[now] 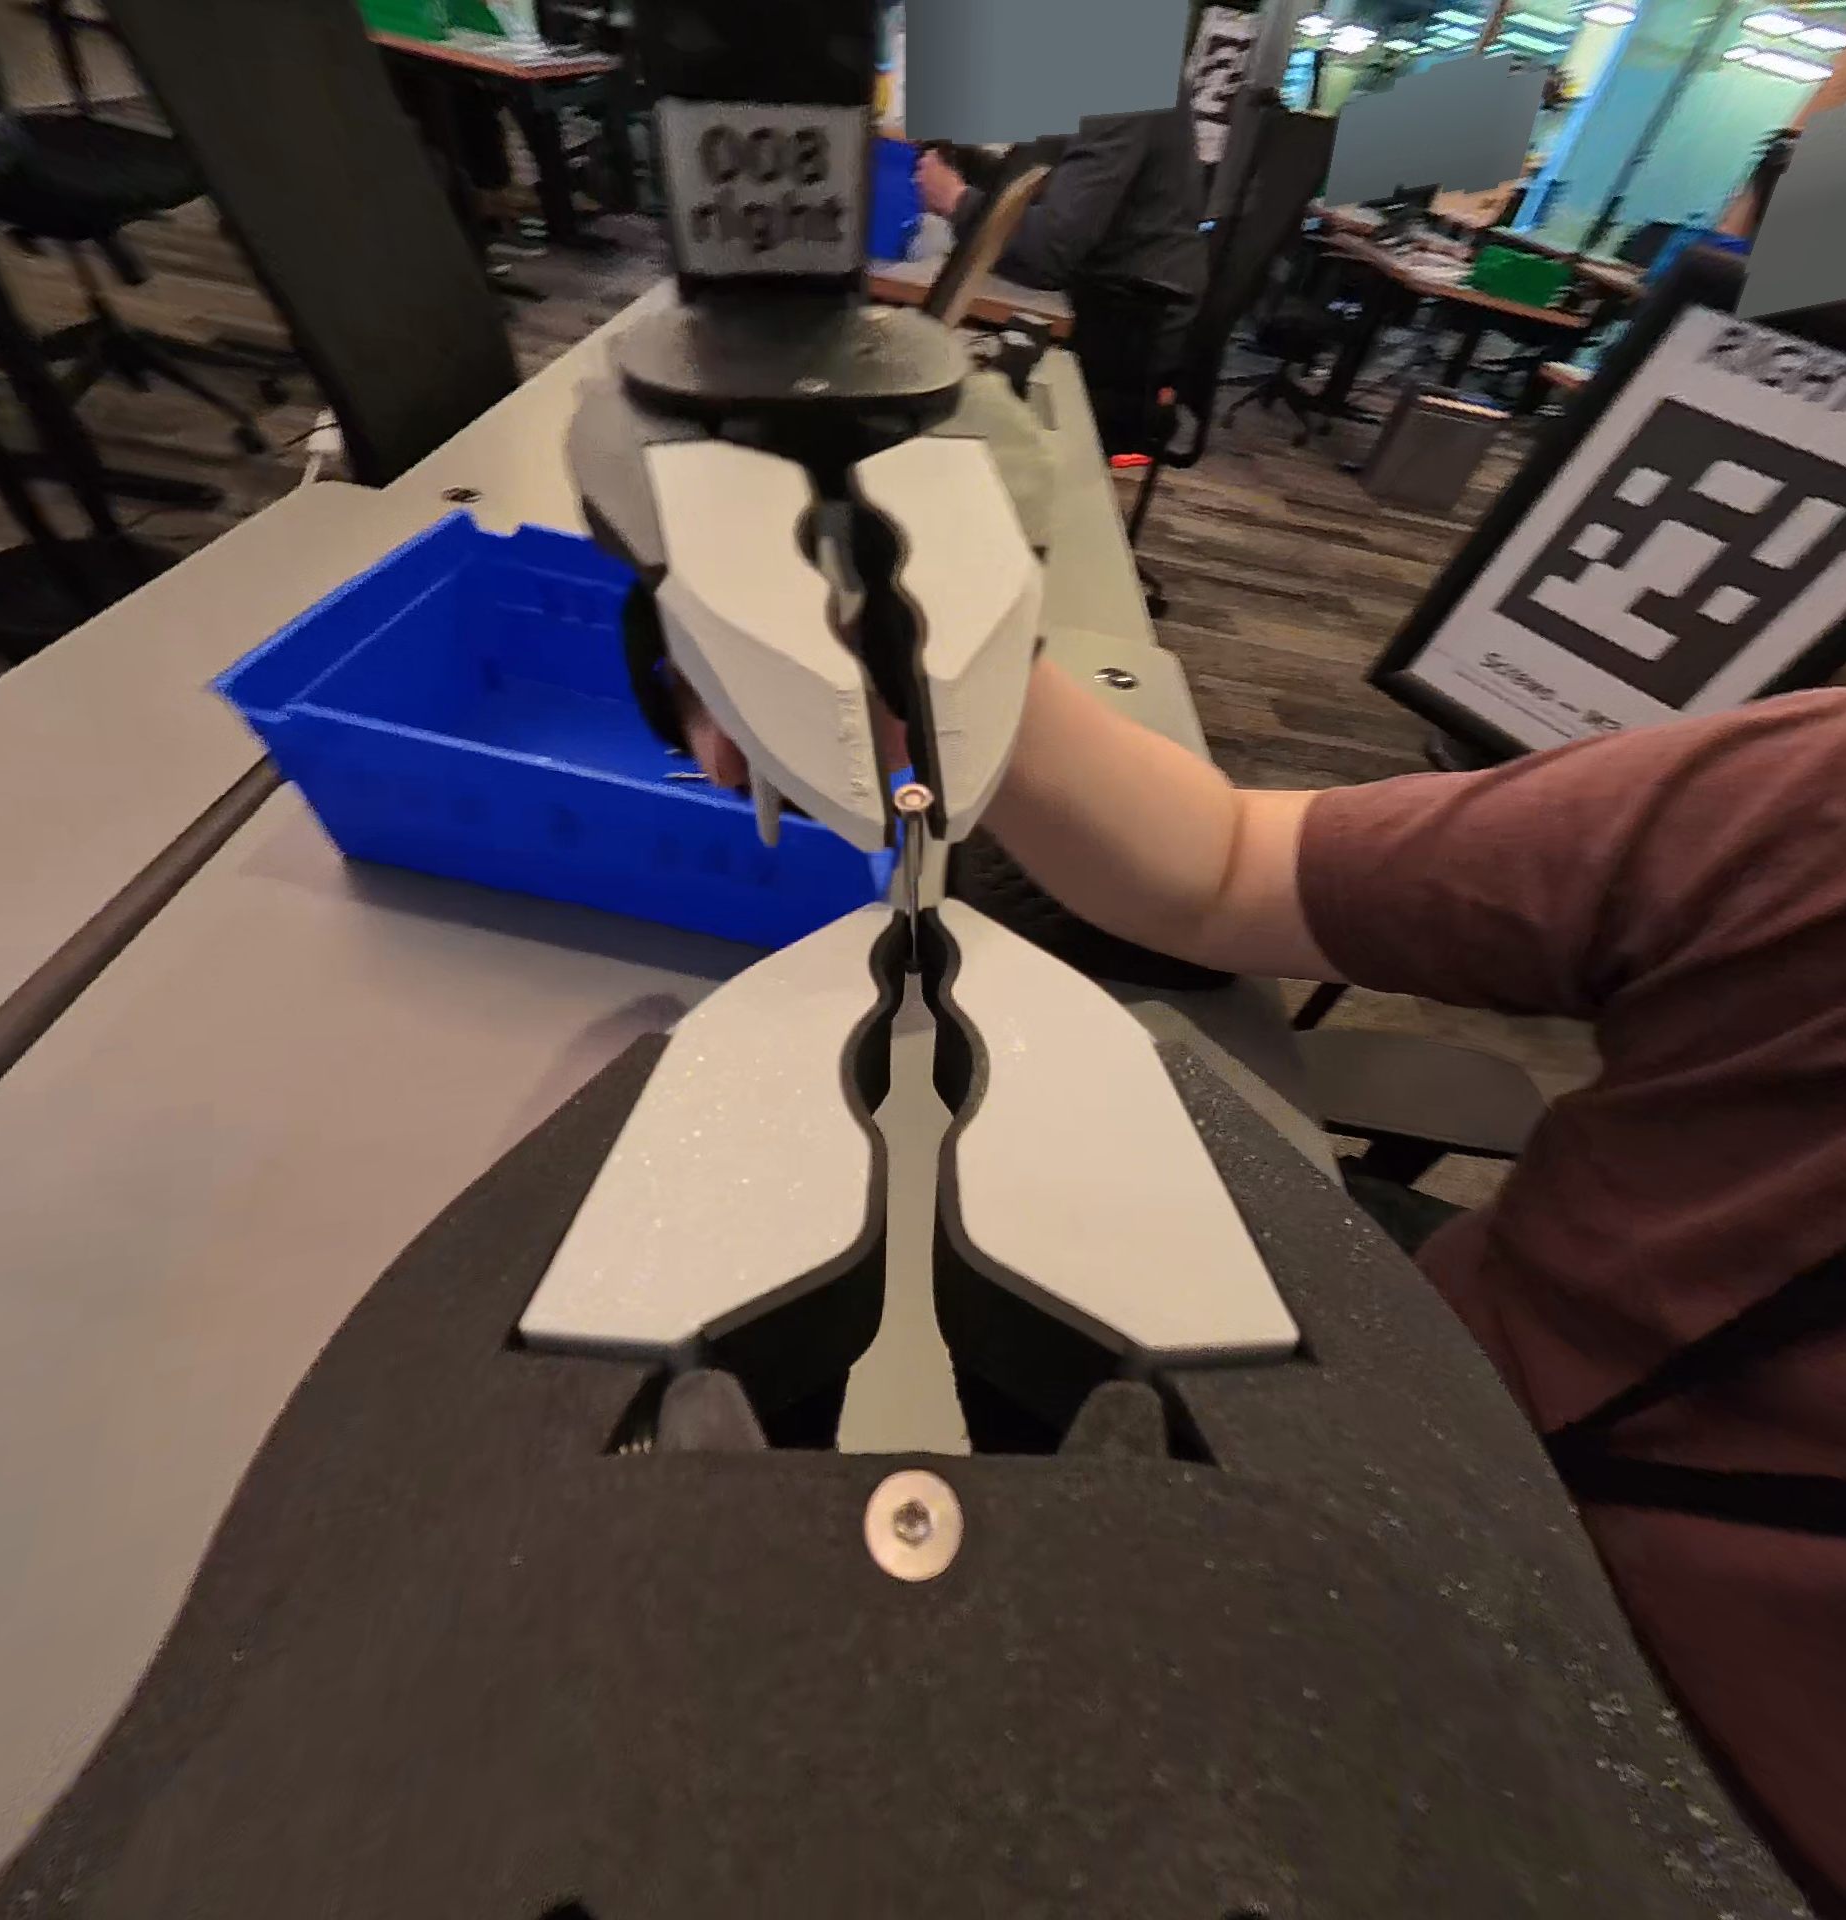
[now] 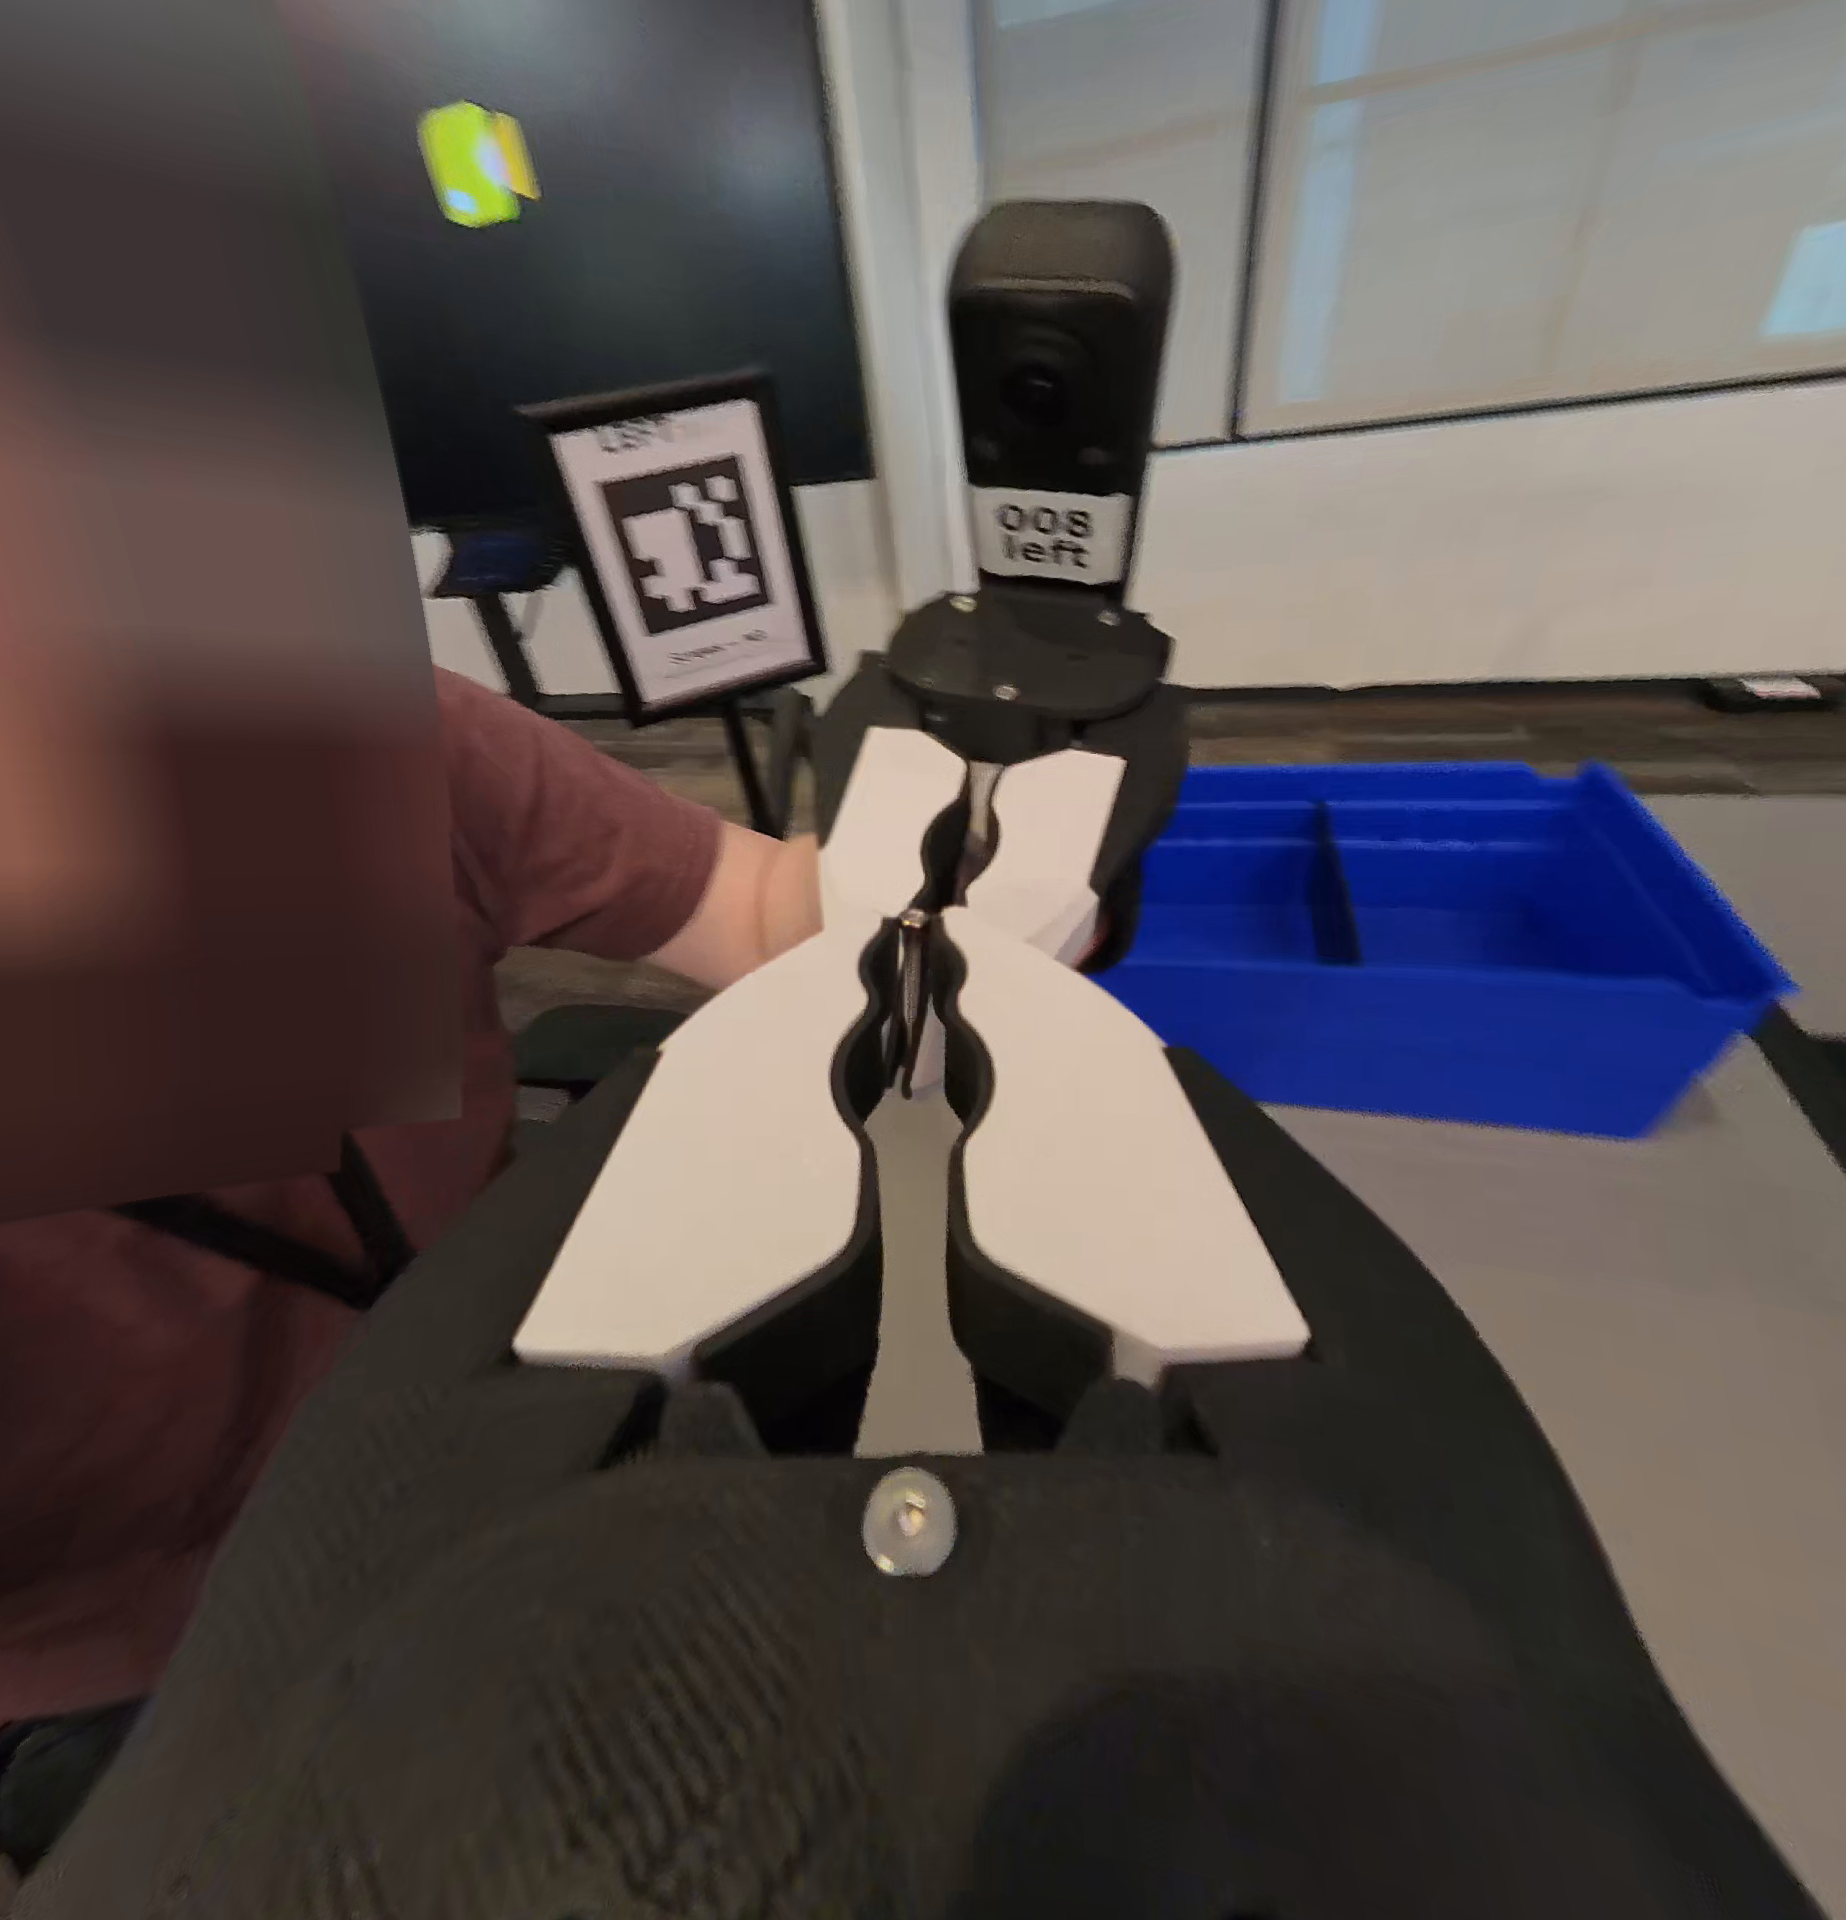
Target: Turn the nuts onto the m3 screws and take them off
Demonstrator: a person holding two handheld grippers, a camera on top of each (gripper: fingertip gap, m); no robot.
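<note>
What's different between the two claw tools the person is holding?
The left gripper carries a white tag; the right gripper carries a dark grey tag. The left gripper's camera shows whole, while the right gripper's is cut off at the picture's top. Both have pale fingers on black bodies and are shut, tip to tip, on one thin screw. I cannot tell which grips the nut.

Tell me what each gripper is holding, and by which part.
The left gripper pinches one end of a thin screw at its fingertips. The right gripper is shut on the other end, where a small nut sits.
</note>
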